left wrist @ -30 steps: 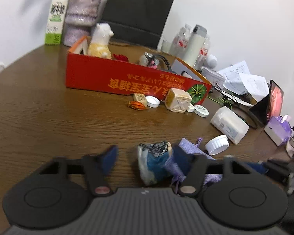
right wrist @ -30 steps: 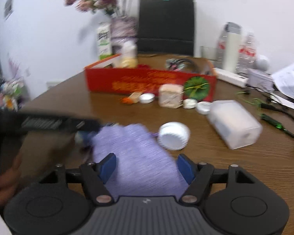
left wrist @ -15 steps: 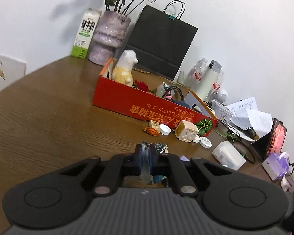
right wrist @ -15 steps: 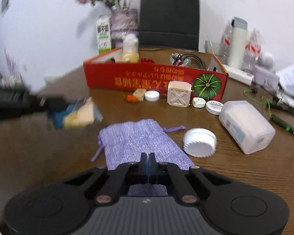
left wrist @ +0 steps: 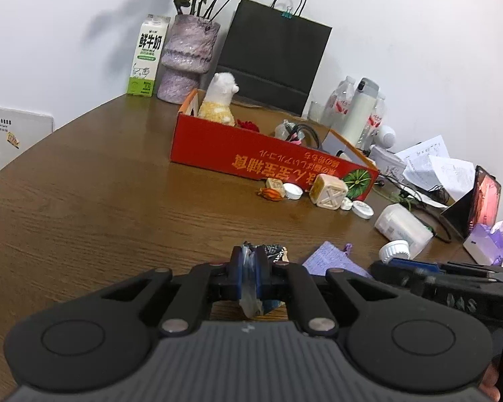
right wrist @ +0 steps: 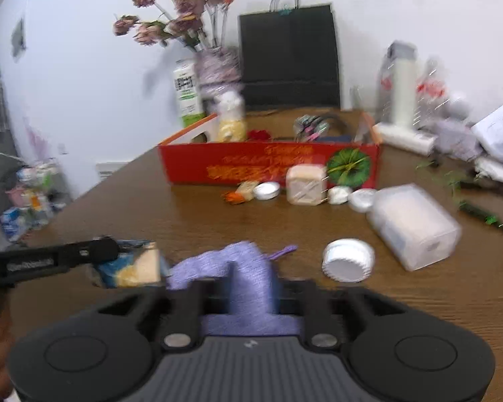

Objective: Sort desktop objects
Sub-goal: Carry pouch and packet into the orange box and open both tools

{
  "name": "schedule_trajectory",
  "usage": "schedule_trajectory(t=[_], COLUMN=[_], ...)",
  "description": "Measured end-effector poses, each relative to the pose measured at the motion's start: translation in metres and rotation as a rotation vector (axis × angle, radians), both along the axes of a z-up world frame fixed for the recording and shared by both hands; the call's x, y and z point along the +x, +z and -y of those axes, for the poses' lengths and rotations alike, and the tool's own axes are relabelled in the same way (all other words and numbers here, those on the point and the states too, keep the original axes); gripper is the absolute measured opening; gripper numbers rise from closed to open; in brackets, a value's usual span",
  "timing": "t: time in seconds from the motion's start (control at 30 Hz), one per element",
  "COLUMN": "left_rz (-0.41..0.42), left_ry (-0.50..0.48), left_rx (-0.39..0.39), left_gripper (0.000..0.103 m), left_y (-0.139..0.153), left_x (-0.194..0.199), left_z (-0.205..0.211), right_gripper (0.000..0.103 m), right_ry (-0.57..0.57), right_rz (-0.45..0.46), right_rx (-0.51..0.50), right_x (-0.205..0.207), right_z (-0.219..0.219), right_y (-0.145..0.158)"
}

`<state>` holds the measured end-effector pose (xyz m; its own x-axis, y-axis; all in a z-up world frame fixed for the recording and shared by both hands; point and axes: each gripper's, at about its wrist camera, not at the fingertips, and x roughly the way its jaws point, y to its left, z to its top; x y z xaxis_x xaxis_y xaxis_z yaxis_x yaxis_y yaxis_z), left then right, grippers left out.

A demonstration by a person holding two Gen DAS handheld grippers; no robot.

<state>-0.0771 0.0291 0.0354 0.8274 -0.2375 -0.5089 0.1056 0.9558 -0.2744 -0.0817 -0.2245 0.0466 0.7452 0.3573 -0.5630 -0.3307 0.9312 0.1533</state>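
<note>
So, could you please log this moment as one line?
left hand-held gripper: shut on snack packet | right hand-held gripper: shut on purple pouch | red box: ahead

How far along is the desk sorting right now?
Already in the red box: a plush toy and cables. In hand: the left hand-held gripper clamps a snack packet; the right hand-held gripper holds the purple pouch. Left: white cap, wooden cube, small lids.

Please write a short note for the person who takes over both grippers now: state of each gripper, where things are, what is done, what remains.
Left gripper: shut on the snack packet, lifted off the table.
Right gripper: shut on the purple drawstring pouch; view blurred.
Red box already holds a plush toy and cables.
Left: white lid, plastic container, and small items in front of the box.
</note>
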Motion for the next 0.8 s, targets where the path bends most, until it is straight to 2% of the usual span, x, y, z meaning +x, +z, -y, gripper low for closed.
schedule_trajectory(t=[0.03,0.07,0.23,0.3,0.4,0.43,0.47,0.53,0.57,0.63,0.8], left_rz=[0.0,-0.001,-0.02,-0.028,-0.031,-0.03,-0.03,-0.032,-0.031,-0.029,0.017], left_ry=[0.01,0.014,0.034,0.034,0.027,0.023,0.021,0.01,0.003,-0.009,-0.053], left_rx=[0.004,0.007,0.021,0.026,0.034,0.035,0.036,0.037,0.038,0.043,0.046], left_gripper=[0.007,0.007,0.007,0.007,0.007,0.007,0.008,0.007,0.007,0.007,0.008], left_y=[-0.001,-0.001,-0.004,-0.006,-0.006,-0.006,-0.006,-0.006,-0.005,-0.002,0.015], left_x=[0.0,0.001,0.006,0.008,0.008,0.008,0.008,0.007,0.005,0.0,-0.017], left_z=[-0.001,-0.002,-0.006,-0.006,-0.002,-0.002,0.0,0.004,0.006,0.011,0.018], right_gripper=[0.074,0.078,0.078,0.08,0.071,0.058,0.035,0.012,0.007,0.005,0.003], right_ry=[0.041,0.075,0.211,0.241,0.234,0.225,0.216,0.179,0.163,0.114,0.036], right_rz=[-0.012,-0.01,-0.035,-0.044,-0.045,-0.042,-0.043,-0.063,-0.073,-0.081,-0.01], right_rx=[-0.007,-0.032,-0.177,-0.175,-0.156,-0.156,-0.151,-0.131,-0.116,-0.11,-0.011], right_x=[0.005,0.009,0.036,0.041,0.046,0.045,0.044,0.043,0.041,0.032,-0.009], right_z=[-0.002,-0.006,-0.024,-0.027,-0.028,-0.027,-0.026,-0.022,-0.02,-0.018,-0.002], right_y=[-0.003,-0.007,-0.023,-0.026,-0.027,-0.027,-0.026,-0.023,-0.023,-0.022,0.0])
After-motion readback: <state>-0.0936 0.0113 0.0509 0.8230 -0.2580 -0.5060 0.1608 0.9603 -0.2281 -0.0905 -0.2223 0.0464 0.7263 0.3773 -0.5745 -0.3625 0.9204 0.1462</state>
